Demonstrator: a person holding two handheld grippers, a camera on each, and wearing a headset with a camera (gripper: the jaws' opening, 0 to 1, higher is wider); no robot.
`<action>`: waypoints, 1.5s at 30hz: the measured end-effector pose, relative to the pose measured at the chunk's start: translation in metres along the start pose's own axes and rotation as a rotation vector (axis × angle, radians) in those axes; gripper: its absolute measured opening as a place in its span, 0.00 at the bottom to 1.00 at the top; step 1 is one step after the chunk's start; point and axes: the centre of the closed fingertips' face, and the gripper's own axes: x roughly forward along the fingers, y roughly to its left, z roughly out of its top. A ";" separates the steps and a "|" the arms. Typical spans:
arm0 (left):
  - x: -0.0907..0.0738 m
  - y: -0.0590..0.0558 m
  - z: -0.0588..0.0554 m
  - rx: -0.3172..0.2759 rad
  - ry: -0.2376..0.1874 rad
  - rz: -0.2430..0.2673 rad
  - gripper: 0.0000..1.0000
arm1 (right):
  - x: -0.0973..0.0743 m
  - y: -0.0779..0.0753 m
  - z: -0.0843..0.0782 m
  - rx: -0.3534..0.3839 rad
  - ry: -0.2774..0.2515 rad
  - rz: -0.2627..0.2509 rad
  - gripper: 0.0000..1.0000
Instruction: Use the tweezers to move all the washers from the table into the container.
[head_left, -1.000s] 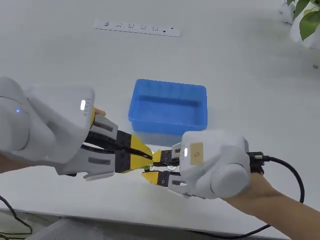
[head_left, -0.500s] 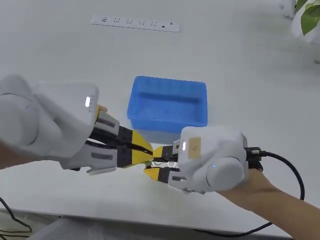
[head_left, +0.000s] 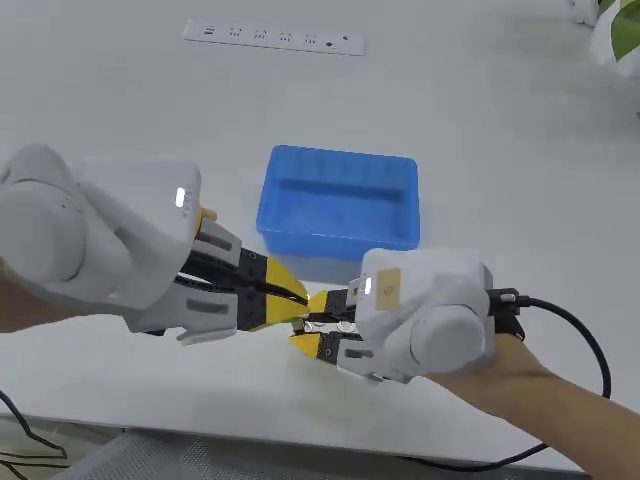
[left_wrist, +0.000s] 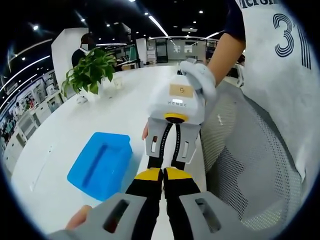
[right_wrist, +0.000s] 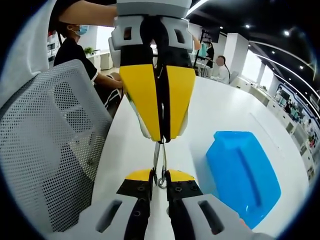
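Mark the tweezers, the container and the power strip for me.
tweezers (right_wrist: 161, 156), right gripper view, on the bare metal arms.
container (head_left: 340, 205), head view, on its inner floor.
power strip (head_left: 273, 37), head view, on its middle.

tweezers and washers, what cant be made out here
tweezers: right gripper view, one end buried between the jaws of the right hand-held gripper; whether it pinches a washer, cannot tell.
washers: head view, too small, or hidden under the left hand-held gripper.
container floor: left gripper view, partly hidden by its near wall.
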 end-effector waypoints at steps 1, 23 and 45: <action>0.000 0.000 0.000 0.002 0.000 -0.001 0.05 | 0.000 0.000 0.000 0.000 0.000 0.001 0.11; -0.014 0.011 0.016 -0.041 -0.002 -0.015 0.05 | -0.009 -0.010 0.016 0.042 -0.042 -0.006 0.09; -0.033 0.053 0.077 0.088 -0.028 0.000 0.05 | -0.052 -0.072 0.054 -0.042 -0.091 -0.092 0.09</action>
